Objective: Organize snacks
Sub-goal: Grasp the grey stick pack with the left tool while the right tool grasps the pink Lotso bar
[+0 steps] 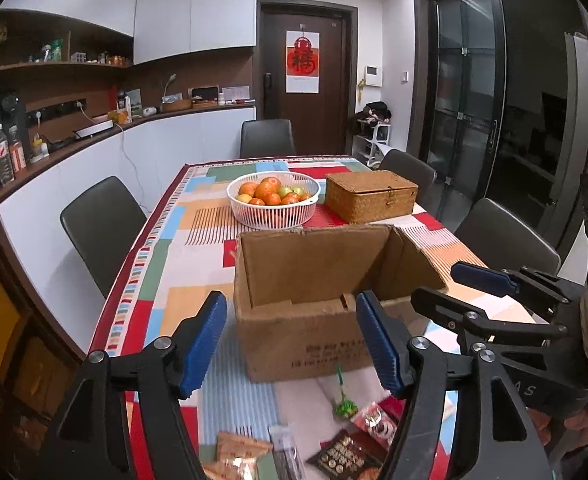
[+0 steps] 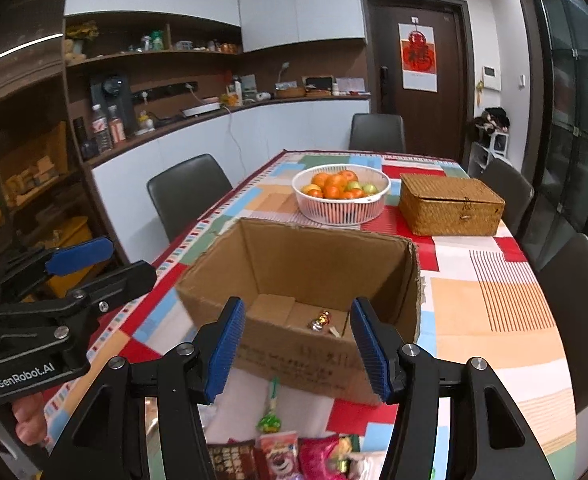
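Left wrist view. We are looking along the left gripper (image 1: pixel 292 340), whose jaws are standing partly apart with nothing between them. Behind them the cardboard box (image 1: pixel 318 320) is sitting open on the desk (image 1: pixel 182 292), its flaps raised. The snacks are lying loose on the cloth in front of the box: a green-wrapped lollipop (image 1: pixel 344 406), a red-and-white sweet packet (image 1: pixel 376 420), a dark printed packet (image 1: pixel 340 458), a slim dark bar (image 1: pixel 286 456) and orange biscuit packs (image 1: pixel 238 454). The right gripper (image 1: pixel 450 284) is showing at the right edge, its jaws also apart and empty.

Right wrist view. We are looking along the right gripper (image 2: pixel 294 348), jaws partly open and holding nothing, aimed at the box (image 2: pixel 306 280). One small foil-wrapped sweet (image 2: pixel 320 319) is already lying on the box floor. Nearer us are the lollipop (image 2: pixel 270 420), a brown packet (image 2: pixel 230 460), a red packet with a bear print (image 2: pixel 280 456) and a pink crinkled bag (image 2: pixel 320 458).

Handling. We are judging these wrappers light, soft and slick, with brittle biscuits inside some, so a gentle pinch across a sealed end or a flat edge is looking safest. The lollipop is best taken by its stick or its twisted neck. The box looks light enough to slide if nudged.
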A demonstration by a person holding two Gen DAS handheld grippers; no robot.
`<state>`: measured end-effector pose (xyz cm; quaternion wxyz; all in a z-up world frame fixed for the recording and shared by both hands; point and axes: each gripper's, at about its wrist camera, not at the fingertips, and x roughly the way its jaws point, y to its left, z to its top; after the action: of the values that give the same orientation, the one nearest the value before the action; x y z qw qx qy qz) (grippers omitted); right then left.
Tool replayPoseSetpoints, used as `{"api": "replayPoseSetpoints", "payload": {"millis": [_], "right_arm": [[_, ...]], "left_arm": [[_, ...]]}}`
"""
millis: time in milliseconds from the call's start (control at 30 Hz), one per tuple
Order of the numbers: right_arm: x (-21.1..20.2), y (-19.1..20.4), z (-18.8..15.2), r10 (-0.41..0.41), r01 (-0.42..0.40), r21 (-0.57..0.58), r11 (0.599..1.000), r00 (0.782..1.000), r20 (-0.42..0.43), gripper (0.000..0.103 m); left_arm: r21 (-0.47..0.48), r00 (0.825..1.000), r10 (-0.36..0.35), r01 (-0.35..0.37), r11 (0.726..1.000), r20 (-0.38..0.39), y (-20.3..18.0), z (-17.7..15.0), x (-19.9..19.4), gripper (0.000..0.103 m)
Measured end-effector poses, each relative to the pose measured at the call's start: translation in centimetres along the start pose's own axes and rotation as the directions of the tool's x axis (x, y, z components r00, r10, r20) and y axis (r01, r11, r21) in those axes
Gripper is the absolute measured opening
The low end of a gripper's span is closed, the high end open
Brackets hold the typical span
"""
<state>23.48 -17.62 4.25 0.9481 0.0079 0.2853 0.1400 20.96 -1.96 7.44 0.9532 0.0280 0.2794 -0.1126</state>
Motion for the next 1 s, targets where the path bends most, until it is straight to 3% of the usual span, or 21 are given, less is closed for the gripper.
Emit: {"api": "replayPoseSetpoints", "payload": {"millis": [233, 633, 1000], "right_arm": [[-1.6, 1.0, -2.6, 0.031, -0.032, -0.01, 0.999, 0.999, -0.027, 0.056], [-1.2, 1.6, -8.5, 0.052, -0.052, 0.003, 0.999, 0.983, -0.174, 0.056], [-0.1, 2.3, -12.5, 0.039, -0.042, -0.005, 0.999, 0.964, -0.265, 0.056]], "left_arm": [[0.027, 0.999, 0.04, -0.04, 0.999, -0.018, -0.4, -3.1, -1.8, 0.069], [0.043, 0.993, 0.056, -0.051, 0.998, -0.106, -0.6, -8.9, -3.0, 0.069], [0.028, 0.979, 0.059, -0.055, 0.998, -0.195, -0.2, -13.3, -1.3, 0.069]]}}
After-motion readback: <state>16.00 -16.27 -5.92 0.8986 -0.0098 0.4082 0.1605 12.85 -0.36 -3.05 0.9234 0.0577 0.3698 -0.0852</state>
